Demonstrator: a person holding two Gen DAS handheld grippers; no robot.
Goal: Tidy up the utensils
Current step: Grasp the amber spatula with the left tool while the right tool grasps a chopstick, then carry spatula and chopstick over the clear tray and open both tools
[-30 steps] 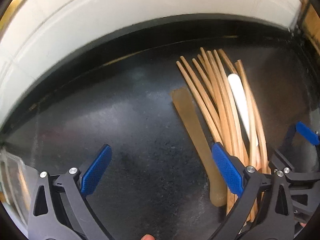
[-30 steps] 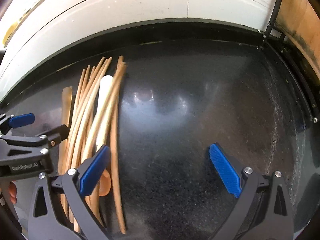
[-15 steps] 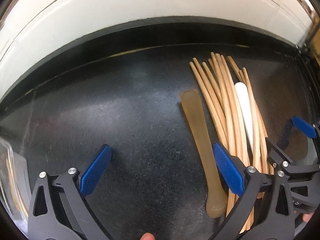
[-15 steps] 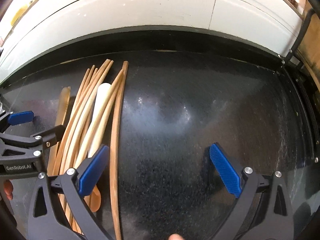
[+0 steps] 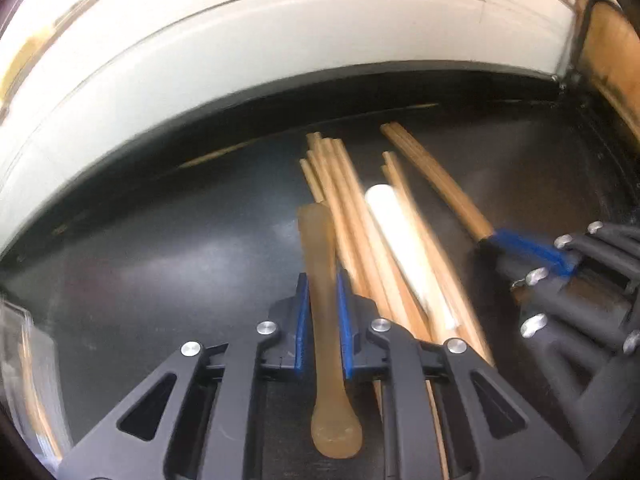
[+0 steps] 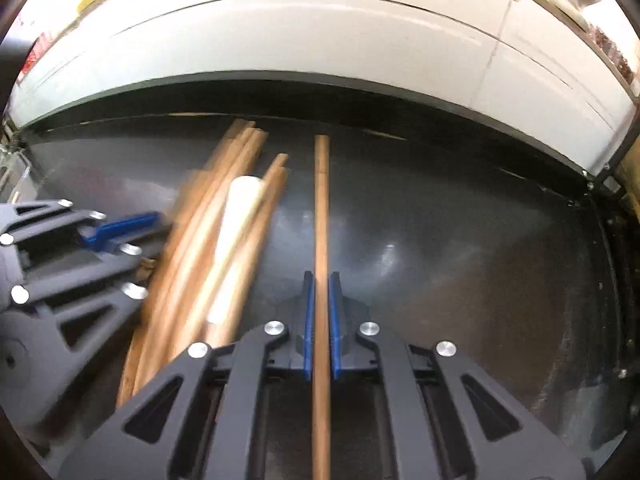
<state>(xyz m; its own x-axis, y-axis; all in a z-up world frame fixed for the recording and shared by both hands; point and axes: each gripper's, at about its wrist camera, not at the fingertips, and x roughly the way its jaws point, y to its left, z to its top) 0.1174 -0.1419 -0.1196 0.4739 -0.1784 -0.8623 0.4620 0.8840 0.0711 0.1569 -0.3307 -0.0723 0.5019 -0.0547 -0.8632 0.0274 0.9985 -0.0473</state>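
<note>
left gripper (image 5: 323,320) clamps amber spoon (image 5: 326,304) | right gripper (image 6: 319,320) clamps chopstick (image 6: 321,220) | writing: apparently none

Both tools share one build. The left gripper (image 5: 323,316) has matte black plastic arms cut with triangular openings, each linkage pinned by round silver screws — two on either side at about 9 and 3 o'clock of the fingertips. Its fingers (image 5: 302,320) carry narrow ribbed blue pads on their inner faces. The right gripper (image 6: 320,316) is the same: black skeletal frame, triangular cut-outs, bright silver pivot screws, blue pads on the fingers (image 6: 307,320). Seen from the side in the other camera, each frame shows stacked black bars — studded with the same silver screw heads.
</note>
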